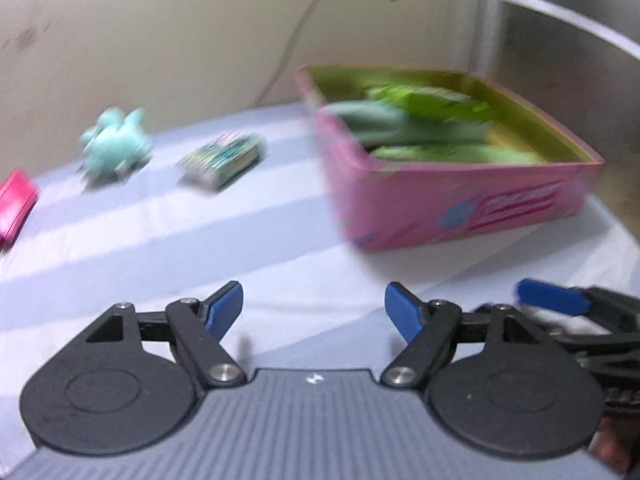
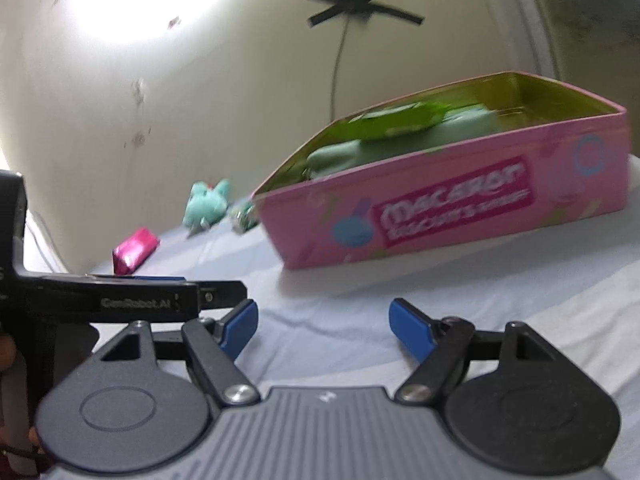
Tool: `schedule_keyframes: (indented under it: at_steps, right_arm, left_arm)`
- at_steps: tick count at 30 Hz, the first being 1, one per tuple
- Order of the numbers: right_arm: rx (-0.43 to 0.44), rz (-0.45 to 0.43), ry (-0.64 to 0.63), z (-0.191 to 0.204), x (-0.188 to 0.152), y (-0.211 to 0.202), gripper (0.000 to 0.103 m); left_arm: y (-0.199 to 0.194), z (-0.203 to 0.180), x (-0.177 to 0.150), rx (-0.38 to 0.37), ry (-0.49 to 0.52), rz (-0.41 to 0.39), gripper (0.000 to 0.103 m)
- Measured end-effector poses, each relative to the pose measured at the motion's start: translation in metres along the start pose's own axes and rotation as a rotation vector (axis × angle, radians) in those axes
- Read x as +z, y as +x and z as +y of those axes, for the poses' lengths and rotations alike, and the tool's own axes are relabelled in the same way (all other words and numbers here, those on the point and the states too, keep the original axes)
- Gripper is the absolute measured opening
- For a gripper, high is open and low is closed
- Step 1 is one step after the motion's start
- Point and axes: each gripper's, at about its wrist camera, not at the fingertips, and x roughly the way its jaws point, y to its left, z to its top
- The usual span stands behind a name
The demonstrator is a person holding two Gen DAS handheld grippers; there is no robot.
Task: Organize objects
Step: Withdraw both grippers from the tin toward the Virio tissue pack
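A: Both tools released? 
B: Yes, the left gripper (image 1: 314, 310) and right gripper (image 2: 323, 326) hang spread over the striped cloth (image 1: 168, 240), holding nothing.

A: The pink tin (image 2: 460, 204)? 
B: Ahead, open, green things inside. Only the right view shows its label, blurred, roughly "macaron".

A: Loose items? 
B: Teal toy (image 1: 115, 147), card pack (image 1: 222, 159), magenta pouch (image 1: 15, 206), well left of the tin.

Open pink tin (image 1: 460, 200) holding green packets (image 1: 432, 100); left of it, well apart — patterned packet (image 1: 222, 158), teal plush (image 1: 114, 144), magenta pouch (image 1: 14, 204) — all lying flat.
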Motion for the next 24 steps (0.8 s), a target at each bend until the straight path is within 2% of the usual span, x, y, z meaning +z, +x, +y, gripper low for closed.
schedule_keyframes:
  at_steps: [5, 15, 24]
  right_arm:
    - [-0.028, 0.018, -0.079, 0.018, -0.005, 0.008, 0.076]
    - [-0.089, 0.053, -0.171, 0.04, -0.009, 0.019, 0.083]
    - [-0.079, 0.082, -0.264, 0.072, -0.016, 0.036, 0.086]
  left_arm:
    - [0.006, 0.034, -0.014, 0.046, -0.074, 0.014, 0.08]
    - [0.002, 0.046, -0.022, 0.087, -0.066, -0.024, 0.081]
    - [-0.002, 0.075, -0.027, 0.121, -0.103, -0.039, 0.086]
